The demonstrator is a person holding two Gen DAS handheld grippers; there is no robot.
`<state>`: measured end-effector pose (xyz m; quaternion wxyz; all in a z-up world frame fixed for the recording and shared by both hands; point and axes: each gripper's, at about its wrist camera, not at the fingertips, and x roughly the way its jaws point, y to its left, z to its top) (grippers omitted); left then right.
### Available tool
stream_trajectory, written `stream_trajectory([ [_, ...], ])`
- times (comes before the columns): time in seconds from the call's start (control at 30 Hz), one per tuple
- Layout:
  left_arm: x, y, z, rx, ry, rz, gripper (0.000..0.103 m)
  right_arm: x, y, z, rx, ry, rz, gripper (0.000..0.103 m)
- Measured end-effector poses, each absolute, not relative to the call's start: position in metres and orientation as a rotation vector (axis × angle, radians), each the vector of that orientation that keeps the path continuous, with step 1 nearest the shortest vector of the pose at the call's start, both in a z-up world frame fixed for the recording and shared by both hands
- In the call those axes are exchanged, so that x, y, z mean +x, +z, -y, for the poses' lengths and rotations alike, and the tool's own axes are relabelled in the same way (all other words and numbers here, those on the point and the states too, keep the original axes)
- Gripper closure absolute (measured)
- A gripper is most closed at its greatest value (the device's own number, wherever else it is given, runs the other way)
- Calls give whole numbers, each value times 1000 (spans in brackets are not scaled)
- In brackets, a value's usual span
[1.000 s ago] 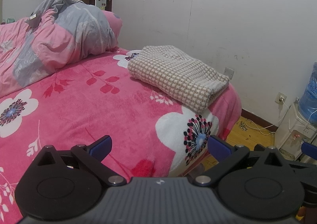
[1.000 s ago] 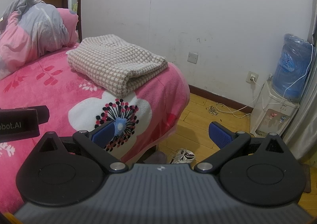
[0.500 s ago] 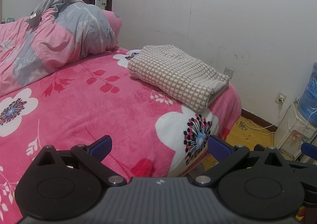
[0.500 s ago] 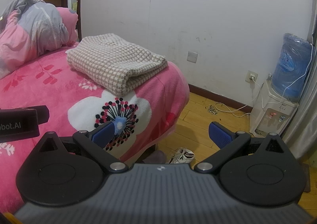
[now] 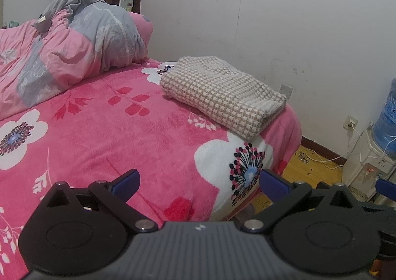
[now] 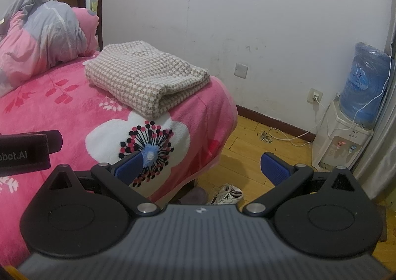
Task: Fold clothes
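Knit-checked, the sweater [image 5: 220, 96] already sits folded at the bed's [image 5: 99, 141] far corner, so keep your left gripper [image 5: 199, 182] and right gripper [image 6: 201, 166] spread, empty and clear of it.

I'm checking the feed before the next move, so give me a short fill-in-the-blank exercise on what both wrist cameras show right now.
1. The checked sweater lies ____ on the pink floral blanket.
2. Both the left gripper and the right gripper are ____.
3. The blue water bottle stands on a ____ dispenser.
4. A sneaker lies on the ____.

Missing words: folded; open; white; floor
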<state>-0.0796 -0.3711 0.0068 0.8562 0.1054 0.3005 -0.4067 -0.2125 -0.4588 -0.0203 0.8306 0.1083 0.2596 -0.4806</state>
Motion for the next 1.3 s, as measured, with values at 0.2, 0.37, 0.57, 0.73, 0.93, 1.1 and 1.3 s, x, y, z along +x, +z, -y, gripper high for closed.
stream_trajectory([
  [0.2, -79, 6, 372, 224, -853, -632, 0, -213, -20, 460, 231, -1021, -549, 1],
  [0.37, -79, 6, 372, 224, -850, -632, 0, -212, -20, 459, 231, -1019, -549, 1],
  [0.57, -79, 6, 372, 225, -848, -633, 0, -211, -20, 459, 228, -1016, -551, 1],
  [0.73, -79, 6, 372, 226, -848, -633, 0, -211, -21, 459, 230, -1015, -551, 1],
  [0.93, -79, 7, 372, 227, -848, -632, 0, -210, -20, 459, 227, -1013, -551, 1],
  [1.1, -79, 6, 371, 228, -849, -631, 0, -210, -20, 460, 226, -1014, -552, 1],
  [1.3, -79, 6, 371, 230, -847, -638, 0, -210, -21, 461, 228, -1014, -554, 1],
])
